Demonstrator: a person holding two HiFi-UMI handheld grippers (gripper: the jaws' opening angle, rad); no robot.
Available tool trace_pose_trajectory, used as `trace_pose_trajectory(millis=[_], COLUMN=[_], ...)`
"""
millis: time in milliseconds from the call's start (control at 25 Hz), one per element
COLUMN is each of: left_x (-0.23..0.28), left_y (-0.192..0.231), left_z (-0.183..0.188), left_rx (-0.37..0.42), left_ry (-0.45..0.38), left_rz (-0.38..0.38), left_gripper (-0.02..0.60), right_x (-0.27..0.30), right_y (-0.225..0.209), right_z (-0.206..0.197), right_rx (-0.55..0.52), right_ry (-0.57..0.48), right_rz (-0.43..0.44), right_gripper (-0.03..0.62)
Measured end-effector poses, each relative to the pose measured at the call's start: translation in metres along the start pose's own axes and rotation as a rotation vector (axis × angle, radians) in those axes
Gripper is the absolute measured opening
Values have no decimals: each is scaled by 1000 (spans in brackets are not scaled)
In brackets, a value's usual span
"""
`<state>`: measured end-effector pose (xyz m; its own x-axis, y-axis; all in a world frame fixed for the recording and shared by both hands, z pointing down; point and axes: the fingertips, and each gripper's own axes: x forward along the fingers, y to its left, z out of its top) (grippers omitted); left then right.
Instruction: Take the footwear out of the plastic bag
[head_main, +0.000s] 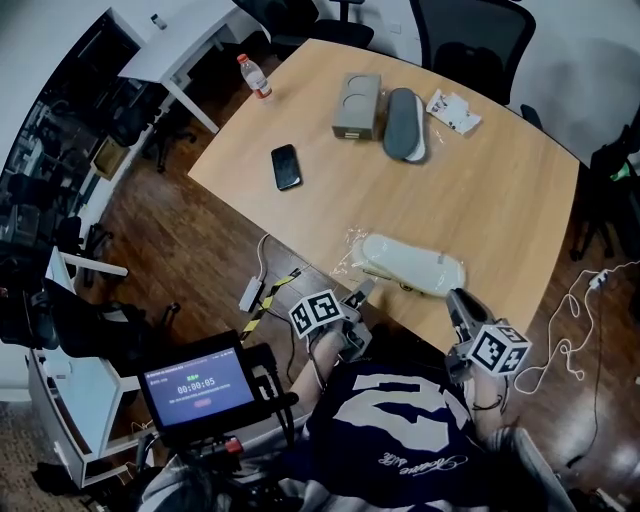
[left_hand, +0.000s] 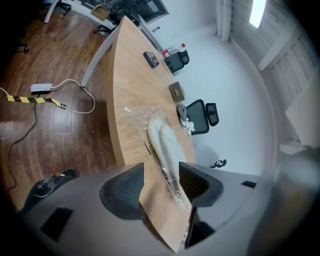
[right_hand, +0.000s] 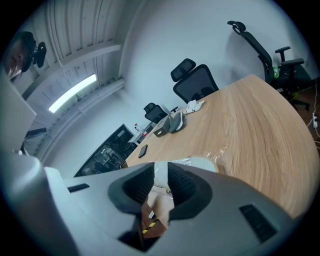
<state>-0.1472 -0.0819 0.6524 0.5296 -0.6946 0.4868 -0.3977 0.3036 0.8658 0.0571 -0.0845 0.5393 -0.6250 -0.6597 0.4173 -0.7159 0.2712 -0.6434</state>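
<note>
The bagged slipper (head_main: 412, 265) lies along the near edge of the table (head_main: 500, 190), bare wood beyond it. My left tongs (head_main: 361, 291) gape wide, my right tongs (head_main: 456, 298) barely parted, both gripping nothing

The left tool (left_hand: 161, 187) gapes wide, the right tool (right_hand: 160, 187) barely (both tilted down).

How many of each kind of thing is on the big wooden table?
Bottle: 1
Phone: 1
Box: 1
Grey shoe: 1
White packet: 1
Plastic bag with footwear: 1
Total: 6
</note>
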Motion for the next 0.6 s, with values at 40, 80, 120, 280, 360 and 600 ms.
trace_pose_trajectory(millis=[40,80,120,280,360,600], left_x=[0,1,2,6,7,22], left_y=[0,1,3,7,7,3], left_z=[-3,-6,-6,8,14,21], left_rx=[-21,-52,-86,-136,-97,-72], left_ry=[9,14,11,-47,-56,-59], left_rz=[-11,-24,-35,-41,-17,-11], left_gripper=[209,209,209,209,209,207], right_x=[1,2,3,7,8,4], right_y=[-2,-4,-7,-12,-16,-48], right_z=[2,3,3,5,7,-3], right_rx=[4,7,7,3,-2,-18], right_ry=[1,4,8,22,25,85], right_rz=[6,11,14,20,14,-37], right_gripper=[69,69,69,69,69,92])
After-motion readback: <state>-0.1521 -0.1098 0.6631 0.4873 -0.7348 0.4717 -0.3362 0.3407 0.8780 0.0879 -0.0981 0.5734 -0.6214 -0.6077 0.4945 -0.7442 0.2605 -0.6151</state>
